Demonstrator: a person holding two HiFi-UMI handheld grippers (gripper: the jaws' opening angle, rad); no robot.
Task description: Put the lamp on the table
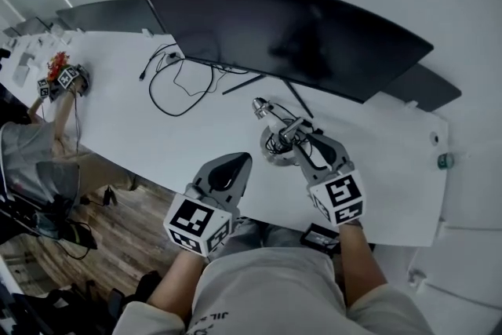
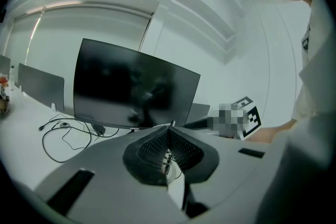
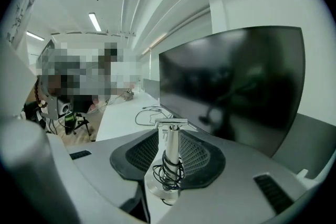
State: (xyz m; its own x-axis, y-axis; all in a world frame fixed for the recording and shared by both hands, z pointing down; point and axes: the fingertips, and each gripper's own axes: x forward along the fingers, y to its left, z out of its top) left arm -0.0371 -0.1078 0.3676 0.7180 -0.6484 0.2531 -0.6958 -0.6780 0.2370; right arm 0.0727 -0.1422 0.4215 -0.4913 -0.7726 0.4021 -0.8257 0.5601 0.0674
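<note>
A small silver desk lamp (image 1: 272,147) stands on the white table (image 1: 141,137) in front of the monitor. Its round base rests on the tabletop, its head (image 1: 260,107) points to the far left, and a black cable is wound round its stem. My right gripper (image 1: 289,132) reaches in from the near side, its pads against the stem. In the right gripper view the lamp's stem (image 3: 171,147) rises between the pads of my right gripper (image 3: 170,136). My left gripper (image 1: 238,159) hovers left of the lamp, shut and empty; the left gripper (image 2: 169,126) shows its tips together.
A wide curved black monitor (image 1: 290,35) stands right behind the lamp, its stand feet close to it. A loose black cable (image 1: 176,82) lies to the left. A second dark screen (image 1: 102,12) is at the back left. Red flowers (image 1: 57,65) stand at the far left end.
</note>
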